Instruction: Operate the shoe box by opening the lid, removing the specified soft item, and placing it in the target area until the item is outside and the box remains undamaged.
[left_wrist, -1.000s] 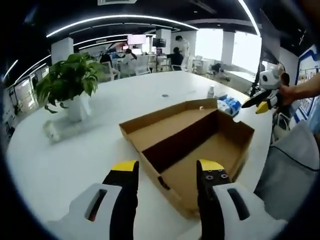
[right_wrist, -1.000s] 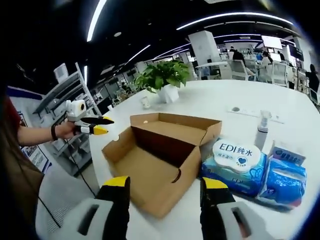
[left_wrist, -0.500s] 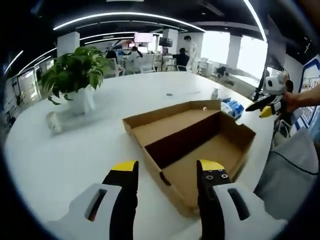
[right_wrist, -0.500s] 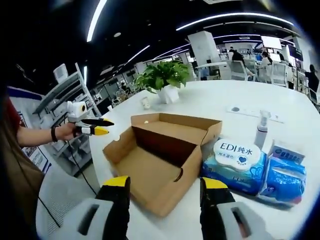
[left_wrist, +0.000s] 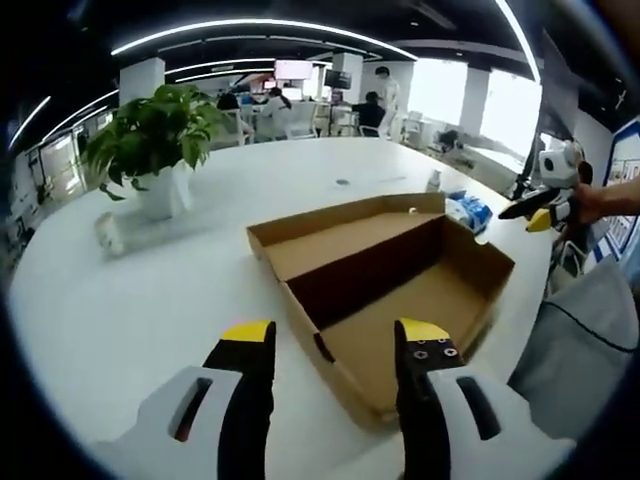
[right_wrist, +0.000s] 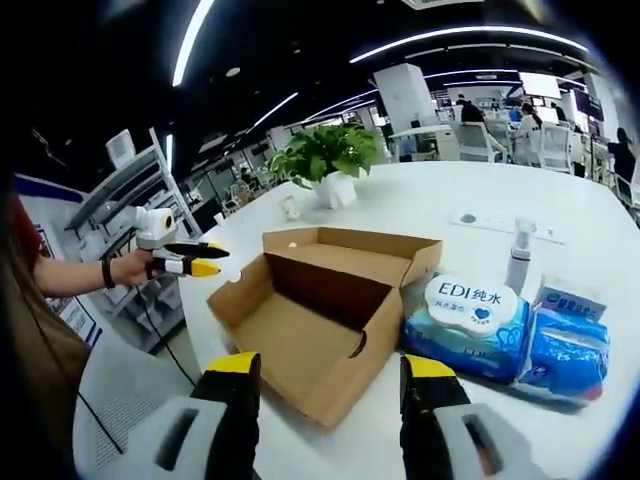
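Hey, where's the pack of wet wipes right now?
In the right gripper view, the wipes lie on the white table, right of the open box, touching its side, with a blue tissue pack on their far side.

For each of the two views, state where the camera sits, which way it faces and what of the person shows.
Left gripper view: rides on the left gripper, looking along its open jaws over the open cardboard box toward the potted plant; the right gripper and the person's hand show at right.
Right gripper view: rides on the right gripper, facing the box with wipe packs beside it; the left gripper and forearm show at left.
Shared: box, plant, white table, each other's gripper.
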